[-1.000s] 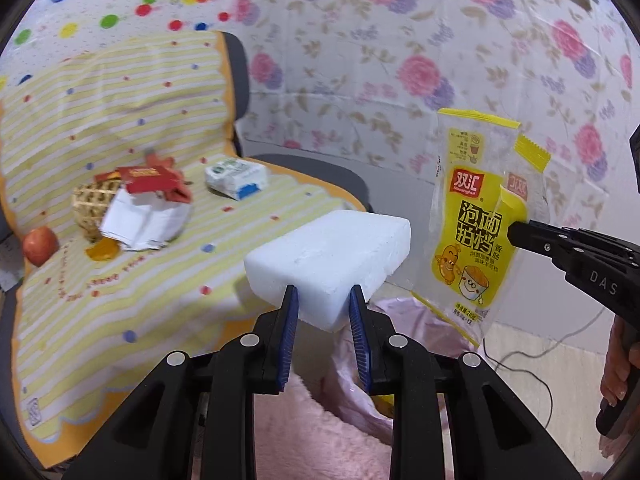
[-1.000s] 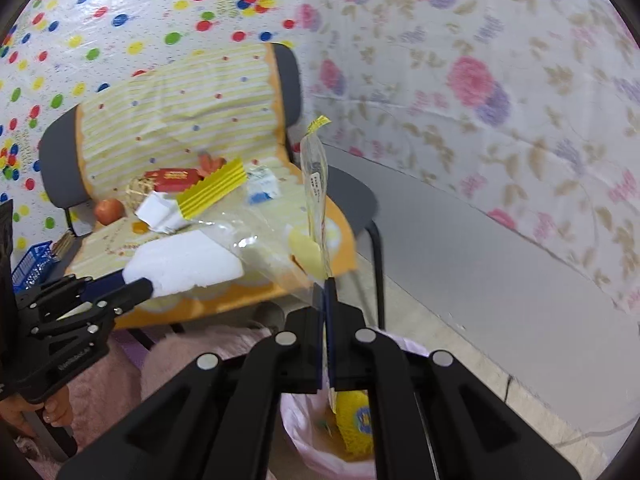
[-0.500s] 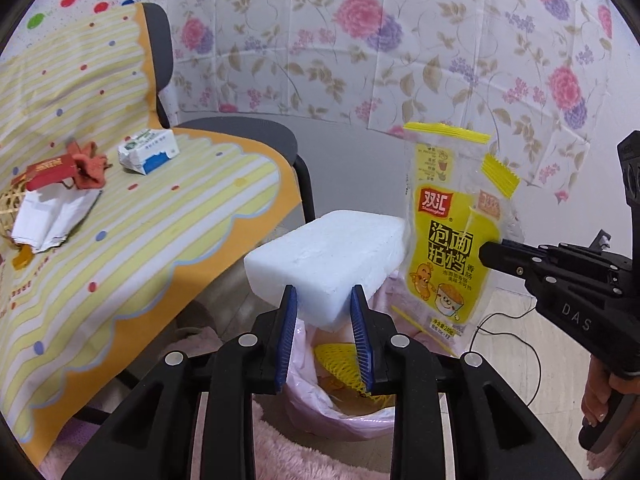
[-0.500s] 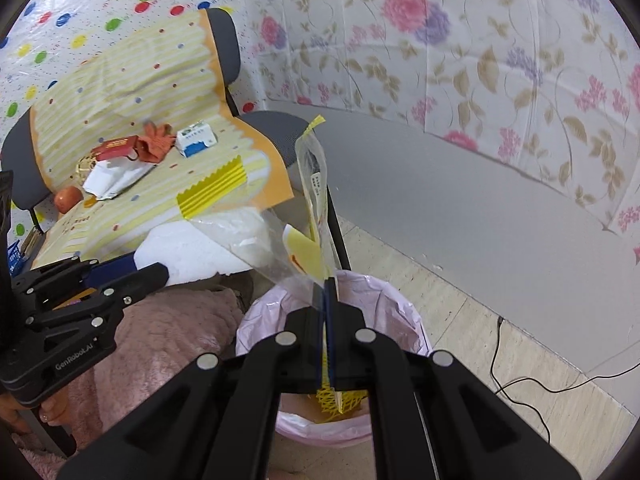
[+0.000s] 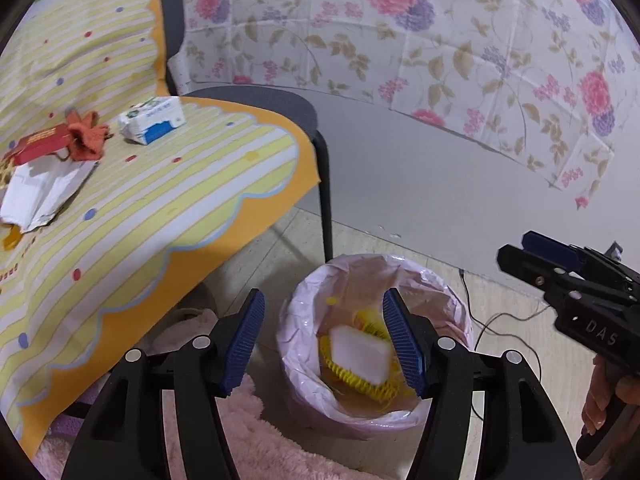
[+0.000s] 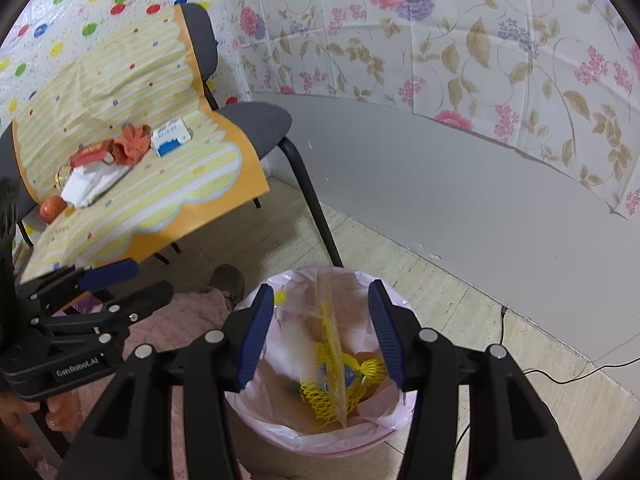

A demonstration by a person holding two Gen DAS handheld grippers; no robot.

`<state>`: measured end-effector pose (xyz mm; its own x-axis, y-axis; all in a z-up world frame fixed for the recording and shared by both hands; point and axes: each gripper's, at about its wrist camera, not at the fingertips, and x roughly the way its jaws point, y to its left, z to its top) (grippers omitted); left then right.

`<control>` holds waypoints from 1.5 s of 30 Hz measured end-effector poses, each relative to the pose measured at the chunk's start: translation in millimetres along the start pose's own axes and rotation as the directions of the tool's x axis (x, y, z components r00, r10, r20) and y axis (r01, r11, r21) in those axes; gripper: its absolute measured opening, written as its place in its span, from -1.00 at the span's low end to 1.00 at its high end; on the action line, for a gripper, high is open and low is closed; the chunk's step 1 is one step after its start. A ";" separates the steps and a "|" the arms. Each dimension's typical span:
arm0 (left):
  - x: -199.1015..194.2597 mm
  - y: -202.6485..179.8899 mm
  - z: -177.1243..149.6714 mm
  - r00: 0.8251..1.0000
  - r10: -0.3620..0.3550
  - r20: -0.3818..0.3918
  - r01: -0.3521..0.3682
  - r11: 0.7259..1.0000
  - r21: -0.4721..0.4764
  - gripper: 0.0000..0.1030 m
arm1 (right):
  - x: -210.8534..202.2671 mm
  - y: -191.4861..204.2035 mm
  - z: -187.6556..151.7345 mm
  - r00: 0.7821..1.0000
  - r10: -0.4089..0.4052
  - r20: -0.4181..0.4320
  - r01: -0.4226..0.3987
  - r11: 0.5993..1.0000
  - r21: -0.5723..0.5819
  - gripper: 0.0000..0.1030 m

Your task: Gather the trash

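A bin with a pink liner (image 5: 304, 296) stands on the floor below both grippers. My left gripper (image 5: 323, 340) hangs over it, jaws opening, nothing between them. The white foam block (image 5: 360, 356) lies inside the bin on yellow netting (image 5: 360, 386), clear of the pads. My right gripper (image 6: 320, 332) is also over the bin (image 6: 360, 438), jaws opening. The clear and yellow snack bag (image 6: 334, 352) stands edge-on between its fingers, dropping into the liner and touching neither pad. Each gripper shows in the other's view: the right gripper (image 5: 516, 248) and the left gripper (image 6: 140, 280).
A chair with a yellow striped cover (image 5: 168, 208) holds a white and blue carton (image 5: 154, 124), a red packet (image 5: 38, 146), an orange crumpled scrap (image 5: 86, 138), white paper (image 5: 44, 188) and an orange fruit (image 6: 52, 208). A black cable (image 6: 560, 378) lies on the floor.
Both grippers sank toward the bin and opened. The foam block left the left jaws and landed in the bin. The snack bag slipped out of the right jaws and is falling in.
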<state>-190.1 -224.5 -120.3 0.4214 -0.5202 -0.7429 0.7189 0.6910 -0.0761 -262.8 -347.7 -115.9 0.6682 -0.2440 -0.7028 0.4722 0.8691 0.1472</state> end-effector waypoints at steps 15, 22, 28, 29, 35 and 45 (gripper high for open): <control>-68.0 53.3 -6.2 0.986 0.131 0.099 -0.118 0.984 -0.131 0.30 | -33.7 35.8 24.0 0.995 0.077 0.069 -0.071 0.994 -0.080 -0.05; -94.5 96.2 -10.0 0.964 0.245 0.107 -0.216 0.949 -0.231 0.33 | -24.7 72.4 40.9 0.988 0.149 0.049 -0.140 0.978 -0.153 -0.05; -109.8 135.8 -11.4 0.940 0.325 0.101 -0.278 0.905 -0.322 0.38 | -15.7 109.6 55.4 0.978 0.208 0.029 -0.197 0.954 -0.225 -0.05; -112.5 140.3 -11.4 0.937 0.335 0.101 -0.286 0.899 -0.332 0.38 | -14.4 116.4 58.2 0.976 0.217 0.027 -0.205 0.949 -0.240 -0.05; -132.3 181.8 -6.4 0.903 0.420 0.086 -0.357 0.847 -0.393 0.38 | -4.3 162.1 75.1 0.965 0.260 0.017 -0.238 0.907 -0.349 -0.05; -146.6 236.2 -0.3 0.874 0.483 0.047 -0.420 0.802 -0.424 0.38 | 33.8 229.0 98.4 0.950 0.312 -0.024 -0.291 0.853 -0.433 -0.05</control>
<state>-82.3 15.1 -29.6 0.7420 -0.1447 -0.6546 0.1651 0.9858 -0.0309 -75.6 -199.2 -37.5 0.7682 0.0498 -0.6383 -0.0407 0.9988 0.0289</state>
